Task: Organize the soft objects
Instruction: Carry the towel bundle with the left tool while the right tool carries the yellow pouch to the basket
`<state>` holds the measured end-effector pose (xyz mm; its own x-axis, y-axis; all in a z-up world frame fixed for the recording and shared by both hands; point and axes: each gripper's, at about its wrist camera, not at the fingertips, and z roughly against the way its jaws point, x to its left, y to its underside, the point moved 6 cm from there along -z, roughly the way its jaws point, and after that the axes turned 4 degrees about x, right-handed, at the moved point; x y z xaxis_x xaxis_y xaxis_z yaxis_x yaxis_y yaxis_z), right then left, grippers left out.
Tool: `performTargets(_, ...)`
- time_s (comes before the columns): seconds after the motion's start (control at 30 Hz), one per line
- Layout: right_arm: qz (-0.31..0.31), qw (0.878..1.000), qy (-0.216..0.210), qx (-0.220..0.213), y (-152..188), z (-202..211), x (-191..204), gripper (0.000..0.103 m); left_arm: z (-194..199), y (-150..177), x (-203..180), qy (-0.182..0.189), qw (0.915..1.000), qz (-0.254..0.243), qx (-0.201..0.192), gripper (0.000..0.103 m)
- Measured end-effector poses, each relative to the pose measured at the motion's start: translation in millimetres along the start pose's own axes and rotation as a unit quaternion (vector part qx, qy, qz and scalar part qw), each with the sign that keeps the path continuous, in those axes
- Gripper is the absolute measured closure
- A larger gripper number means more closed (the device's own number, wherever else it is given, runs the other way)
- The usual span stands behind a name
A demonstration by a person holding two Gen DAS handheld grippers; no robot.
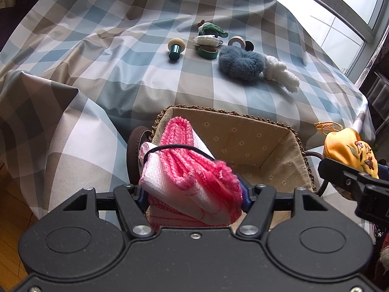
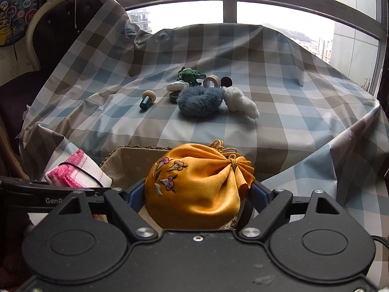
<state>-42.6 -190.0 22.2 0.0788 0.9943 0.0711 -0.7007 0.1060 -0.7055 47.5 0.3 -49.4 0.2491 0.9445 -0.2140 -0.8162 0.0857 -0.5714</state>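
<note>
While over basket (image 1: 243, 131) | left fingers (image 1: 245, 194) clamp pink cloth (image 1: 187, 170) (banded) | right fingers (image 2: 257, 192) grip pouch (image 2: 194, 189)

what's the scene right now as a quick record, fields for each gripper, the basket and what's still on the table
left gripper: shut on pink cloth, held over the basket's left end
right gripper: shut on yellow pouch, over the basket
basket: lined, at the near table edge; visible lining bare
soft items still on table: blue fluffy item, white fluffy item, green plush
other items on table: mushroom-shaped piece, tape rolls
table cover: checked cloth
</note>
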Motion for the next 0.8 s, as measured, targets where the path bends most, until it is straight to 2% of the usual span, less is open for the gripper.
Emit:
performTargets(0.23, -0.089, 0.994, -0.042, 0.041, -5.6, -2.9, -14.5, 0.019, -0.4, 2.8, -3.0, -0.005, 0.9999, -0.002, 0.009, 0.042)
performTargets(0.4, -0.099, 0.993, -0.029, 0.057, 1.3, -7.3, -15.9, 0.019, 3.8, 3.4, -7.4, -0.008, 0.9999, -0.007, 0.008, 0.042)
performTargets(0.8, -0.101, 0.995, -0.008, 0.023, 4.3, 15.7, -24.3, 0.019, 18.2, 3.5, -13.2, -0.004, 1.0, 0.0, 0.005, 0.042)
